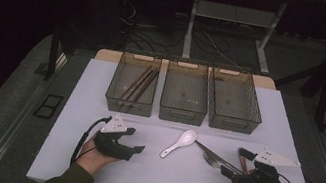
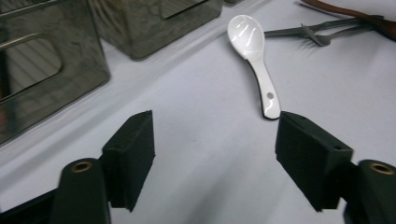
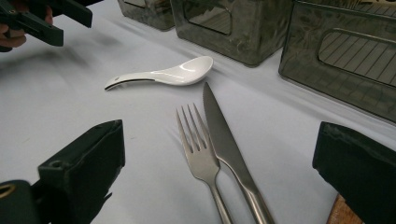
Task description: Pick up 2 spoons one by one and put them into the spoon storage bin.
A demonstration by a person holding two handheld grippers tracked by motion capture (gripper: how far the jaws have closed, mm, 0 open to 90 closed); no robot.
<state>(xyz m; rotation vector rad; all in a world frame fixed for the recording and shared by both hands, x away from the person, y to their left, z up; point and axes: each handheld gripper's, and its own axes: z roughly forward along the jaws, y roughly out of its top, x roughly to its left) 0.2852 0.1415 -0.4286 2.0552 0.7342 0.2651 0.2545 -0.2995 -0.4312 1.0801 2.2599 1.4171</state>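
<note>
L gripper (image 2: 215, 140) jaws wide, empty, near spoon (image 2: 254, 60) handle; R gripper (image 3: 219, 172) jaws wide over fork (image 3: 198, 149) & knife (image 3: 224, 135).

White ceramic spoon (image 1: 180, 143) lay flat on the table, bowl up, dark-edged handle with a small hole at its end. Handle tip pointed toward the left gripper (image 2: 215, 149), lying just ahead of its right pad, not touching; bowl sat farther off.

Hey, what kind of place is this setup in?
Probably a lab or workshop set up for a cutlery-sorting test: a white-covered table, three grey bins in a row, loose cables on the carpeted floor behind.
</note>
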